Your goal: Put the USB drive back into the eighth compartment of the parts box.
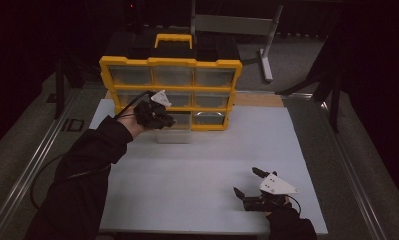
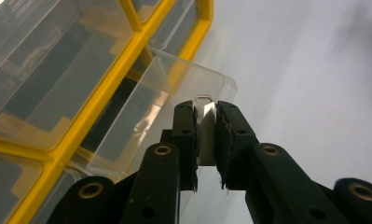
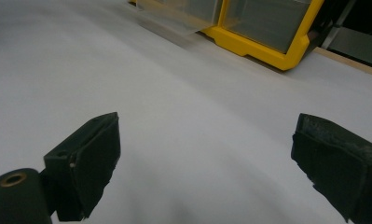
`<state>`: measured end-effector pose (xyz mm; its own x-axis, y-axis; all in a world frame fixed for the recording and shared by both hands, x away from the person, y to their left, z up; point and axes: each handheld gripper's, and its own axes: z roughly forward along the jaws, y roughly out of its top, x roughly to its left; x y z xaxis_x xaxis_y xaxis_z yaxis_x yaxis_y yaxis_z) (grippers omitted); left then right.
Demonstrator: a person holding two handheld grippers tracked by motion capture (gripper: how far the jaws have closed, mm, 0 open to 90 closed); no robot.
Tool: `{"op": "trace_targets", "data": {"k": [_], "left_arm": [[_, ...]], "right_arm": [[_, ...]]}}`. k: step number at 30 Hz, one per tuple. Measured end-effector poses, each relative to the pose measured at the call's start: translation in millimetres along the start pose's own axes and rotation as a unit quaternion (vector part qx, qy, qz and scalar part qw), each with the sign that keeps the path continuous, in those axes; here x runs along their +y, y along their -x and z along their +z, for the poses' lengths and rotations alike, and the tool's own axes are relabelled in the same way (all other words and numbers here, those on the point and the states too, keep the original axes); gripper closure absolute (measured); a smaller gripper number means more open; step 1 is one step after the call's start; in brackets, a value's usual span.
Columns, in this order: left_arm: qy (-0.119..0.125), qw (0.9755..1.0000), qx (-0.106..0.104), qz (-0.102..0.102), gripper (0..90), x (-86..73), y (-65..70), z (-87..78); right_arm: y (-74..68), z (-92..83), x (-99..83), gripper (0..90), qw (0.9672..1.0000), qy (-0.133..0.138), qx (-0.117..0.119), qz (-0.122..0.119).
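Observation:
A yellow organiser (image 1: 172,62) with clear drawers stands at the back of the white mat. Its bottom middle clear drawer (image 1: 174,135) is pulled out toward me. My left gripper (image 1: 163,119) hovers over that drawer, shut on a small flat silver metal piece (image 2: 205,126) whose looped top edge pokes out above the pads. In the left gripper view the open drawer (image 2: 141,121) lies just beyond the jaws. My right gripper (image 1: 245,180) rests low near the mat's front right, open, with nothing between its fingers (image 3: 88,163). The organiser (image 3: 267,51) is far ahead of it.
The white mat (image 1: 197,170) covers the table, with bare room between the two grippers. Behind the organiser stand a black case with a yellow handle (image 1: 173,39) and a grey metal stand (image 1: 267,55). Metal rails (image 1: 32,165) run along both table sides.

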<state>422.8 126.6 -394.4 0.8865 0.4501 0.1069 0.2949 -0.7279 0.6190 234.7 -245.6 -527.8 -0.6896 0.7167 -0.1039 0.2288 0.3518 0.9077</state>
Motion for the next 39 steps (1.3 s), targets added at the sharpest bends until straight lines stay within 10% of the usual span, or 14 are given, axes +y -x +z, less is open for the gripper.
{"op": "trace_targets", "data": {"k": [31, 39], "left_arm": [[-0.001, 0.9984, 0.027, -0.049, 78.9, 2.5, -14.1, 29.3], [0.002, 0.9975, 0.035, -0.062, 44.1, 3.9, -11.6, 26.4]], "right_arm": [[-0.1, 0.5, -0.5, 8.5, 1.0000, -0.002, 0.002, 0.001], [0.2, 0.5, -0.3, 8.5, 1.0000, -0.001, 0.002, 0.001]]}}
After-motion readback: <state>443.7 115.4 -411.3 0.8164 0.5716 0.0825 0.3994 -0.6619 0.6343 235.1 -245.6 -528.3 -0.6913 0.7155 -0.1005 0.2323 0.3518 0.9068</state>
